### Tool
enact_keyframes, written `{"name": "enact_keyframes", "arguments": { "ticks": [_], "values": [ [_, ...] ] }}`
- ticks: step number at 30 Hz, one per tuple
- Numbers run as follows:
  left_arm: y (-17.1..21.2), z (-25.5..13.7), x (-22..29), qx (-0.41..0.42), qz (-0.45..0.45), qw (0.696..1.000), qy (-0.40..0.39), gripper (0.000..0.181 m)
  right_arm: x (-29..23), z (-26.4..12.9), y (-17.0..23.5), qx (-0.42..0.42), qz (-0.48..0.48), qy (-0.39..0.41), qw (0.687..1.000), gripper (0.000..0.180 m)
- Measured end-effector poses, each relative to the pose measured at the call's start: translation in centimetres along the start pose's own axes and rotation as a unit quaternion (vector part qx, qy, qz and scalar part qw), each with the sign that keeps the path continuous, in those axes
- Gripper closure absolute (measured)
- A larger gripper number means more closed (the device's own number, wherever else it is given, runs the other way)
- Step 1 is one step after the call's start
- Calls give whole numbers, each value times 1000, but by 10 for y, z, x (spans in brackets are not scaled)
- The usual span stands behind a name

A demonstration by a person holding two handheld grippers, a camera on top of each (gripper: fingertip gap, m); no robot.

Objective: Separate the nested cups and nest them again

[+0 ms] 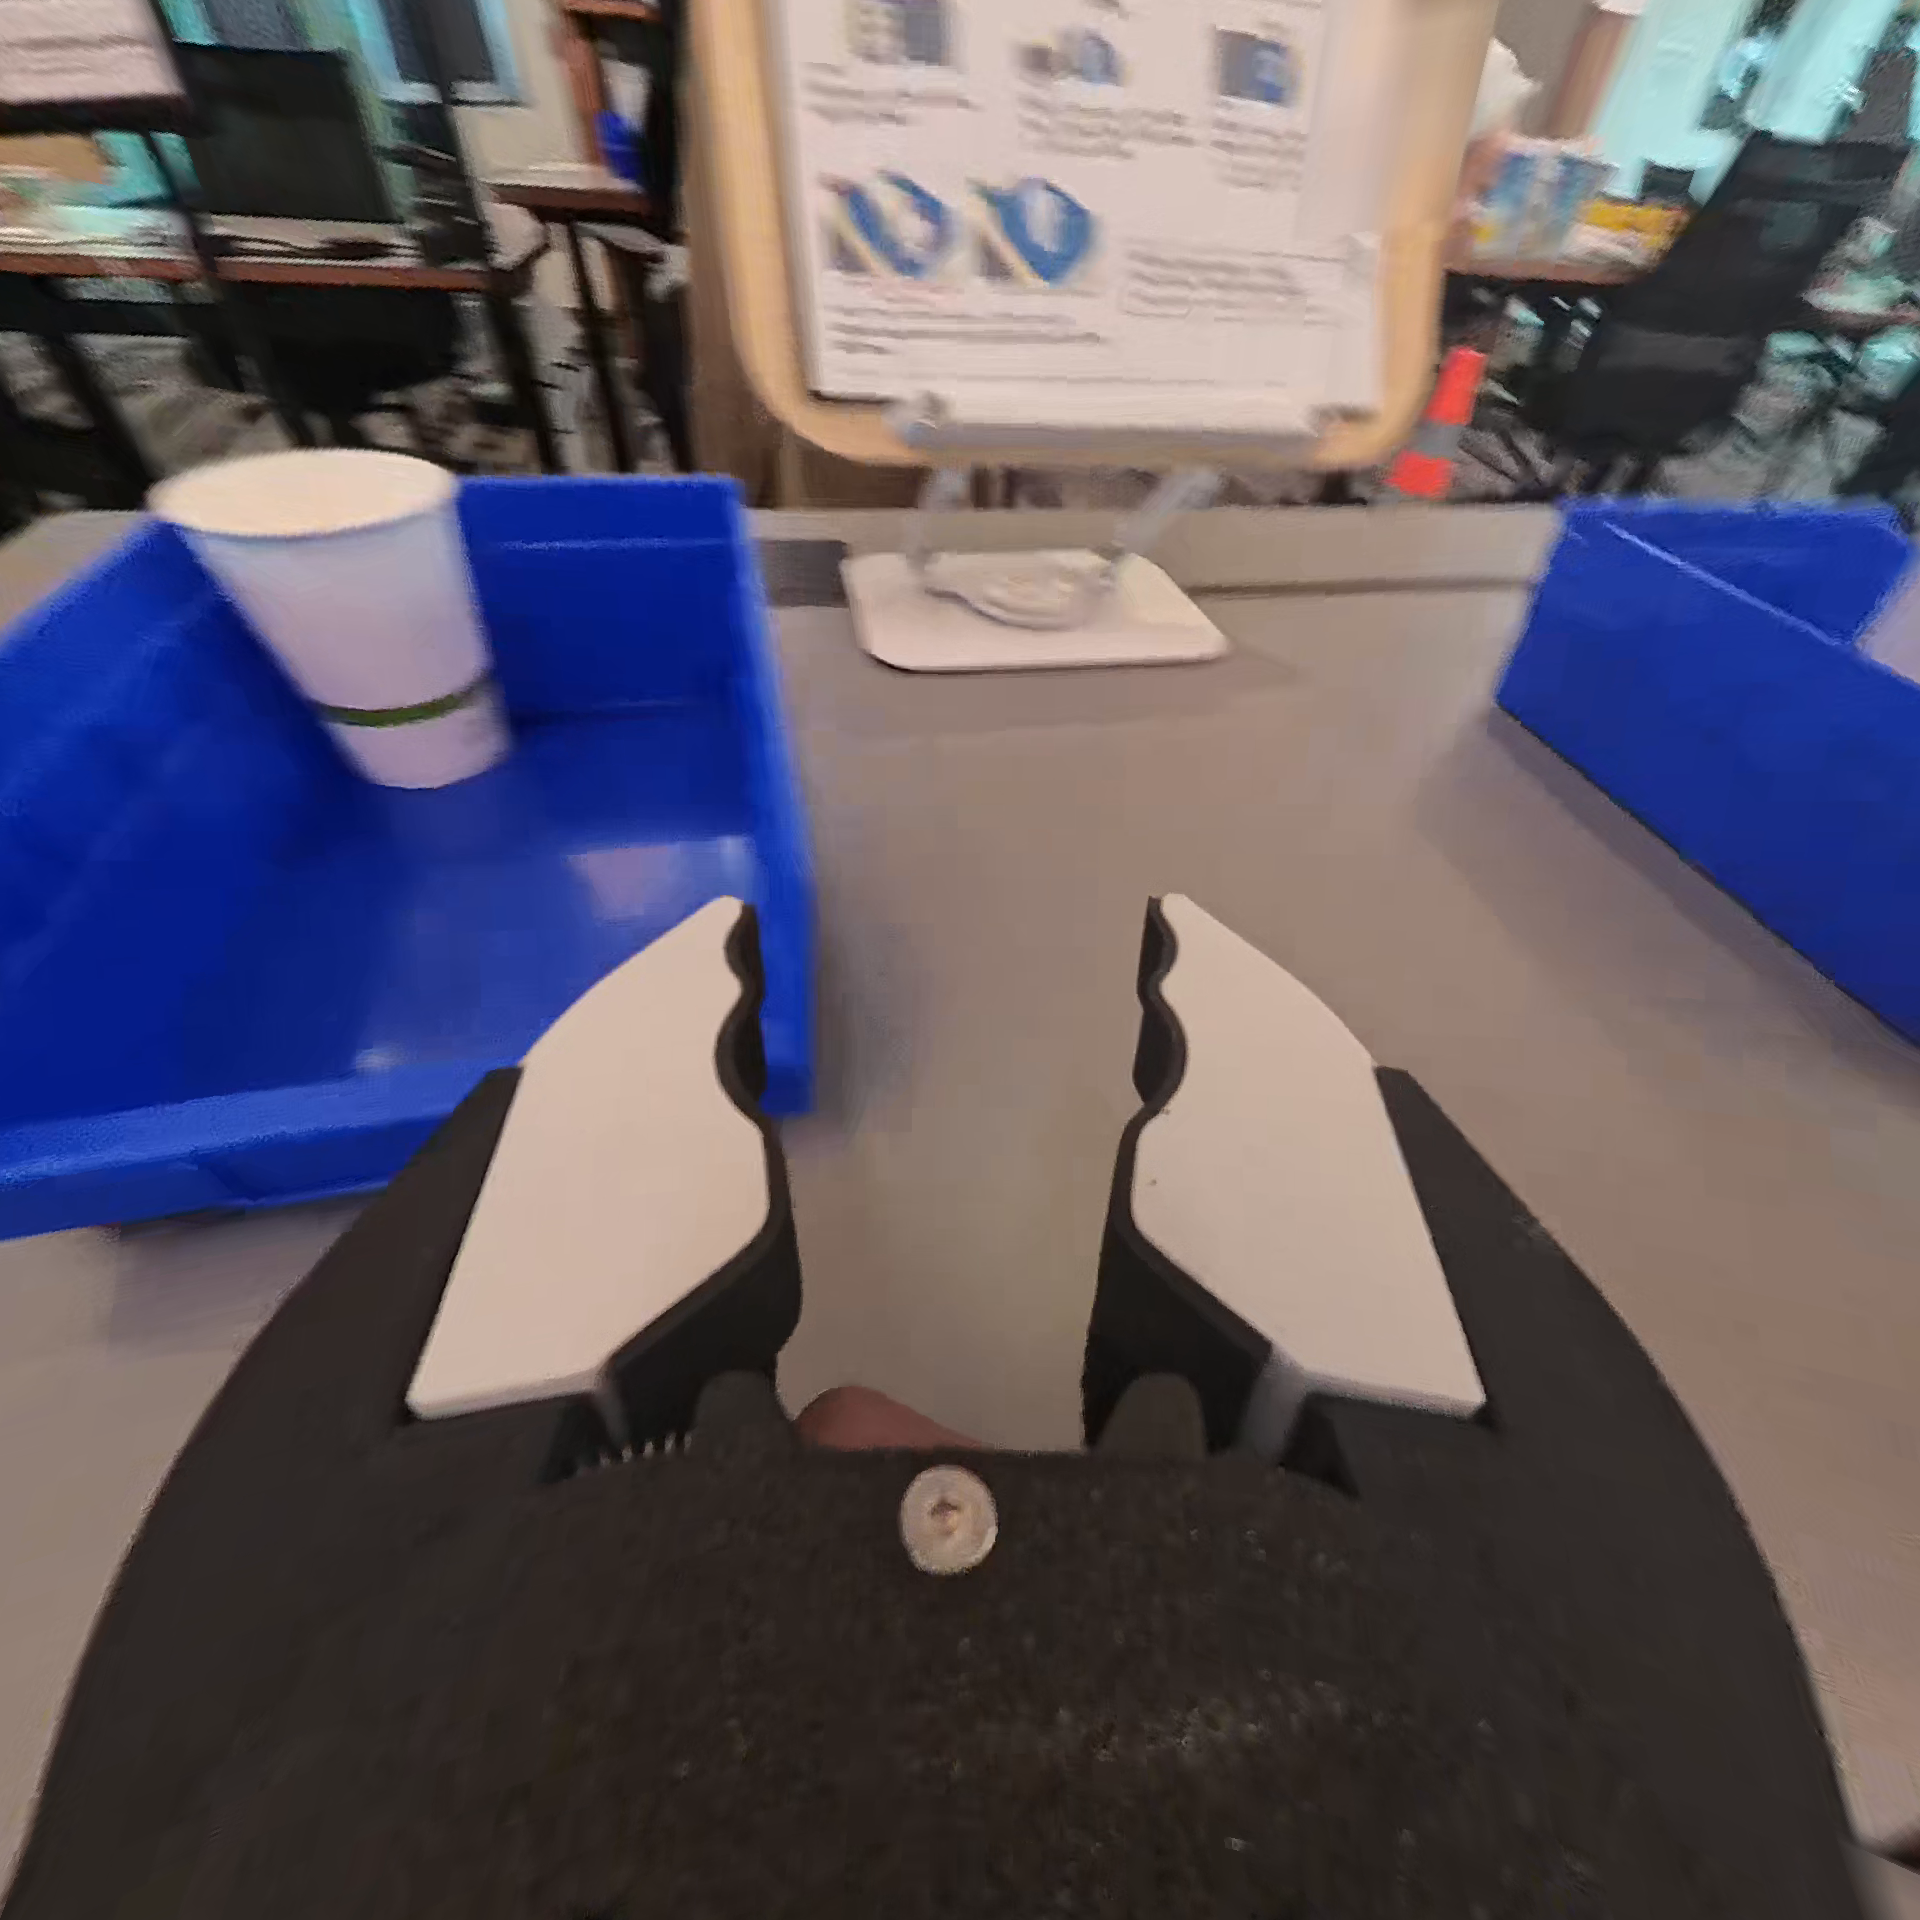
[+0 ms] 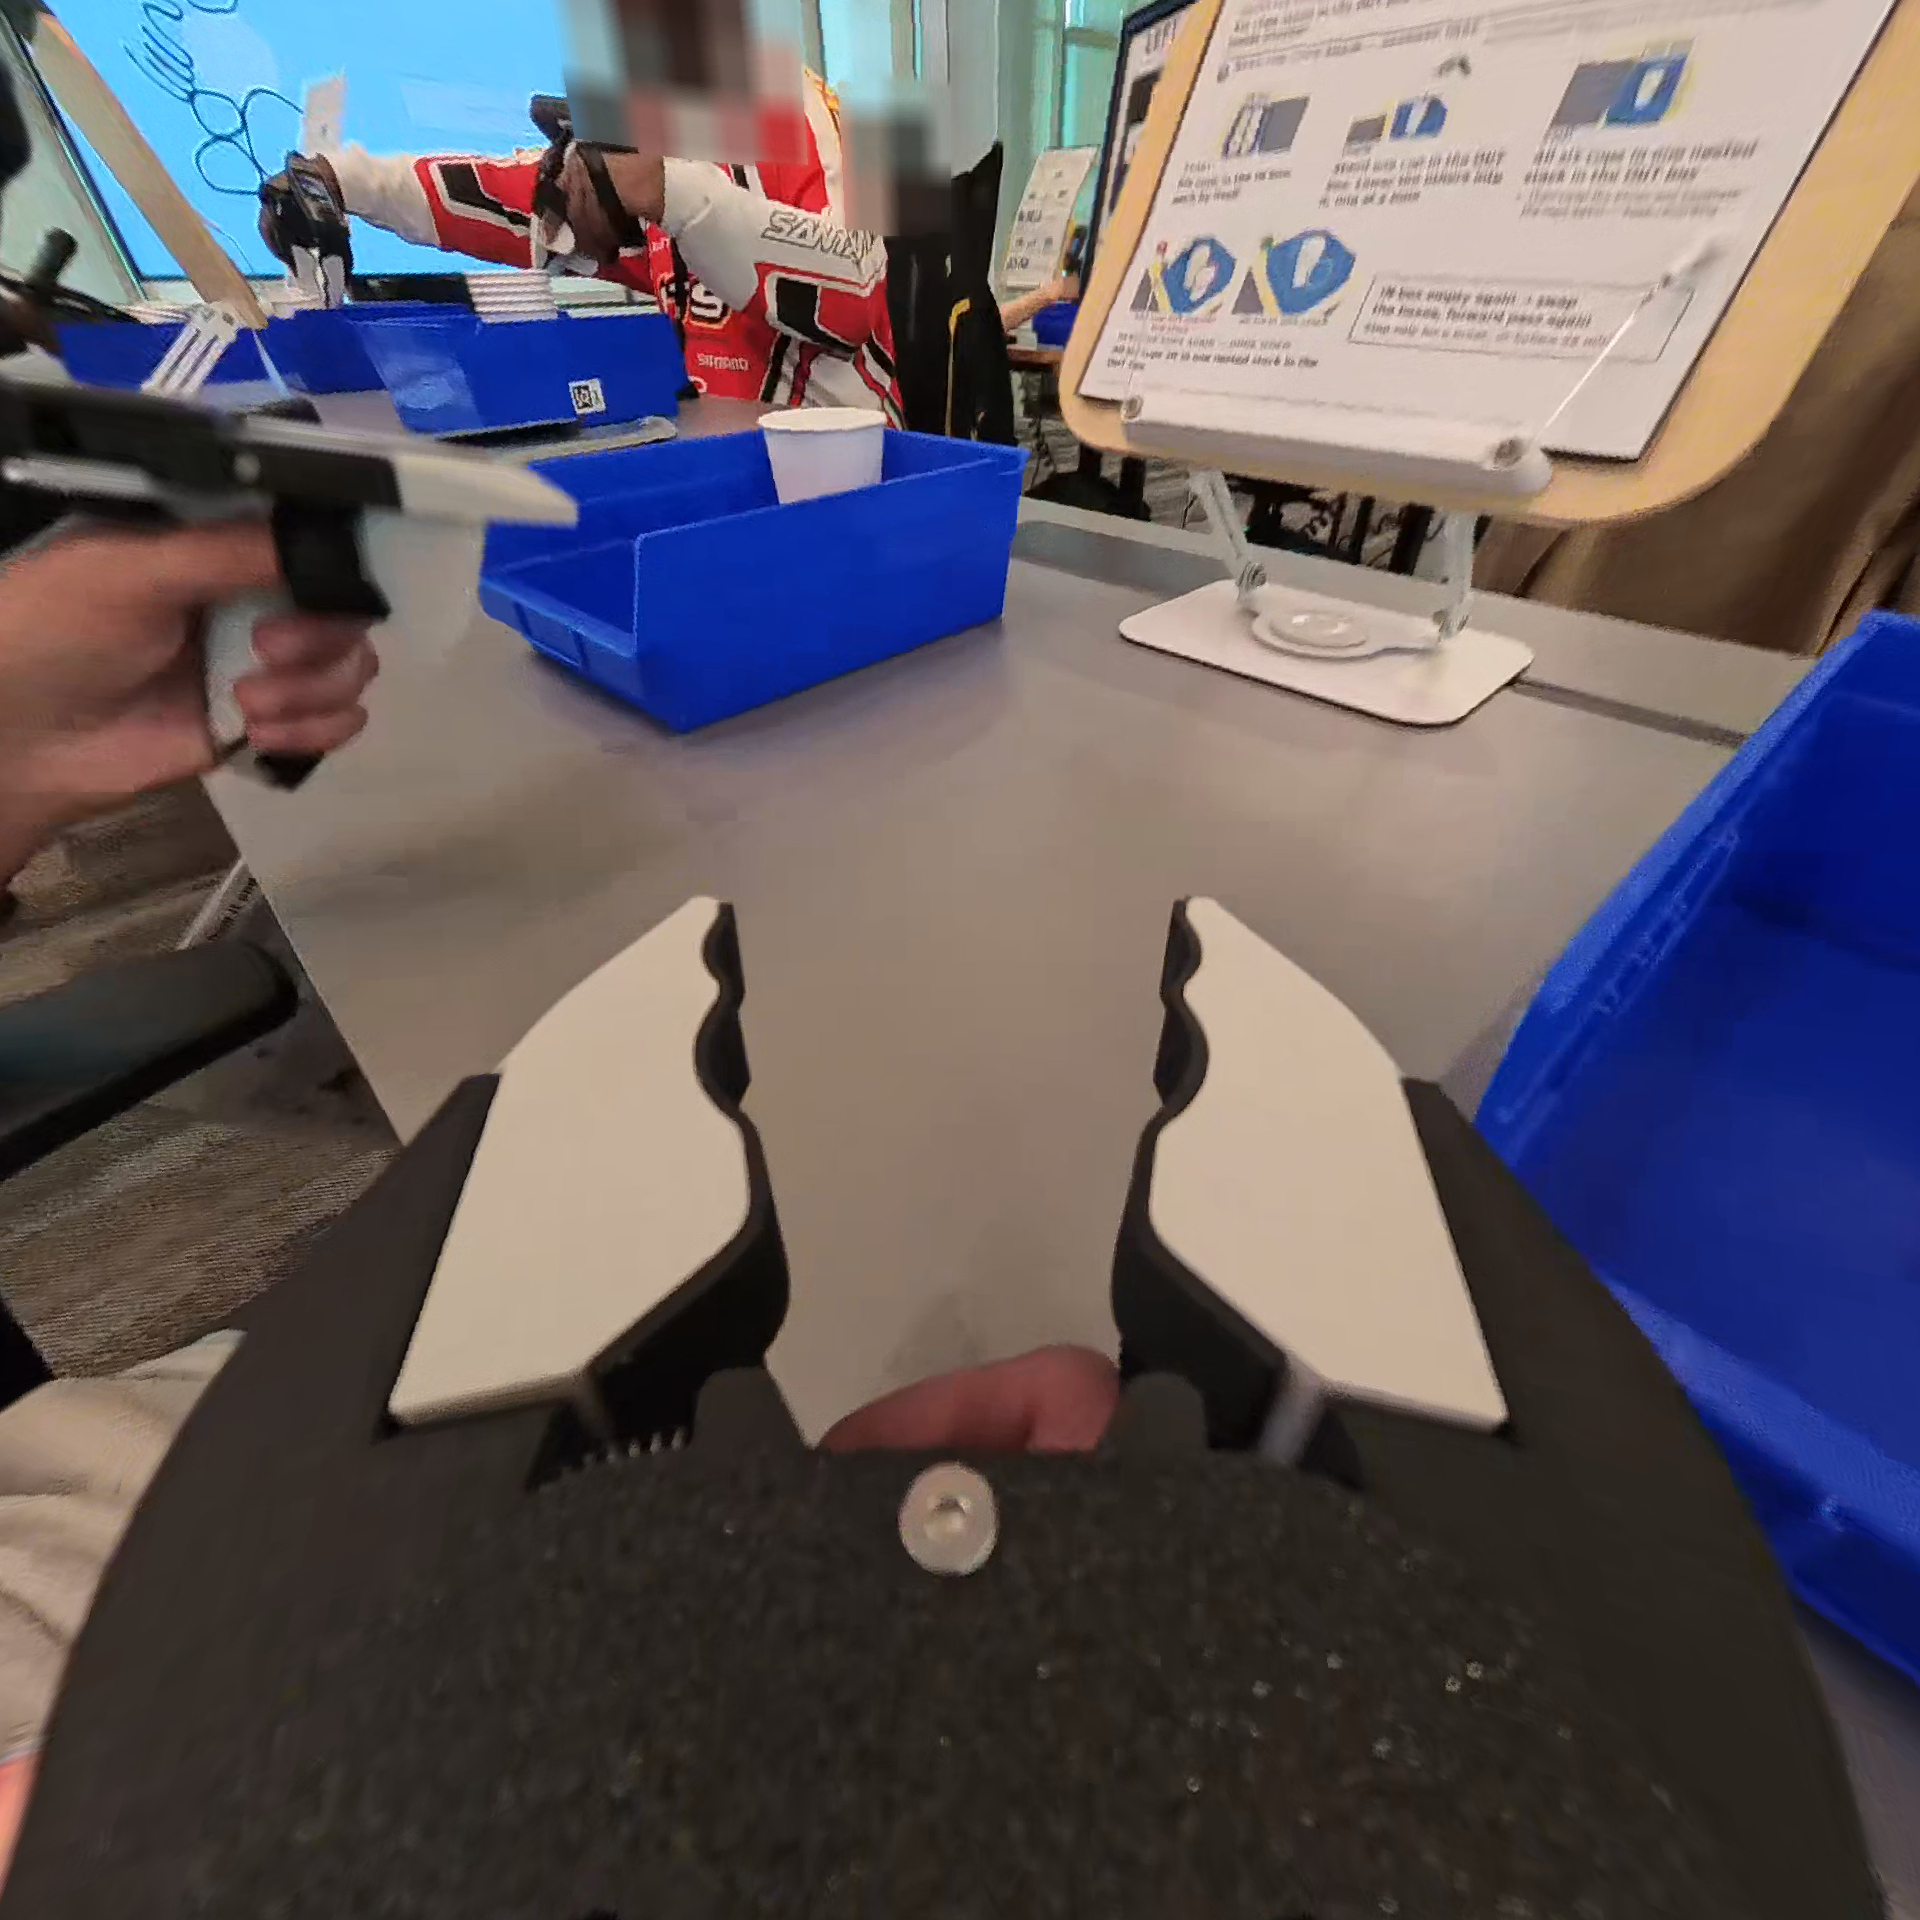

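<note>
A: What is the left gripper [image 1: 945, 925] doing?

B: Its two fingers are spread apart with nothing between them. It hangs over the grey table [image 1: 1195, 852].

A: Where is the cup [image 1: 343, 613]?

B: Ahead and to the left of that gripper, standing in a blue bin [image 1: 665, 582]. It is white with a thin green band low down. It sits toward the back of the bin and looks a bit tilted, but the picture is blurry. I cannot tell if it is one cup or a few stacked.

A: Is anything in the way?

B: The bin's right wall stands between the gripper and the cup. The left fingertip is just beside that wall.

A: And the right gripper [image 2: 951, 925]?

B: Spread wide too, and holding nothing. Only bare table is between its fingers.

A: What is near it?

B: A second bin [image 2: 1714, 1039] is close on its right. Straight ahead, farther off, is a stand [image 2: 1330, 644] holding a board with a printed sheet. Far ahead on its left is the bin with the cup.
</note>
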State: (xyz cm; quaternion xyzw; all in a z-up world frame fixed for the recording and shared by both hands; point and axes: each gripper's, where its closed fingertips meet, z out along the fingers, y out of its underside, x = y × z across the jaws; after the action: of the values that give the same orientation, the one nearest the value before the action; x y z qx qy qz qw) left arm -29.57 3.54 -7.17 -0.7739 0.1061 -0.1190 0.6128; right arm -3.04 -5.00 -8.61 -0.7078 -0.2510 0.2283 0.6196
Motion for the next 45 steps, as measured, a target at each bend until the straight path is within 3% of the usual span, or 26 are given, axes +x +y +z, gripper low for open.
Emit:
{"name": "enact_keyframes", "arguments": {
  "ticks": [3,7,13,19,21,26,30,35,41,45],
  "values": [
    [-35,22,-58,16,-47,998,-47,98,-4,1,4,-11,8,-17,1000,102],
    [-59,87,-136,7,-50,987,-151,87,-9,2,14,-21,46,-44,998,104],
    [-30,176,-216,-84,-58,951,-291,88,-16,-1,18,-32,15,-56,998,105],
    [-14,228,-237,-118,-73,938,-317,73,-11,-4,17,-29,24,-56,998,108],
    [-13,230,-248,-119,-57,929,-345,88,-9,-3,19,-32,26,-56,998,109],
    [-10,227,-256,-126,-54,928,-346,98,-10,-1,24,-40,33,-60,997,110],
    [-21,214,-234,-114,-71,948,-288,100,-10,-3,21,-40,23,-60,997,110],
    [-73,148,-184,-13,1,982,-186,101,16,-16,-9,-16,3,-35,999,108],
    [-101,47,-109,29,32,999,26,102,40,-29,-41,20,70,-53,996,107],
    [-86,10,-48,4,31,986,163,102,31,-16,-24,-15,78,-87,993,106]
  ]
}}
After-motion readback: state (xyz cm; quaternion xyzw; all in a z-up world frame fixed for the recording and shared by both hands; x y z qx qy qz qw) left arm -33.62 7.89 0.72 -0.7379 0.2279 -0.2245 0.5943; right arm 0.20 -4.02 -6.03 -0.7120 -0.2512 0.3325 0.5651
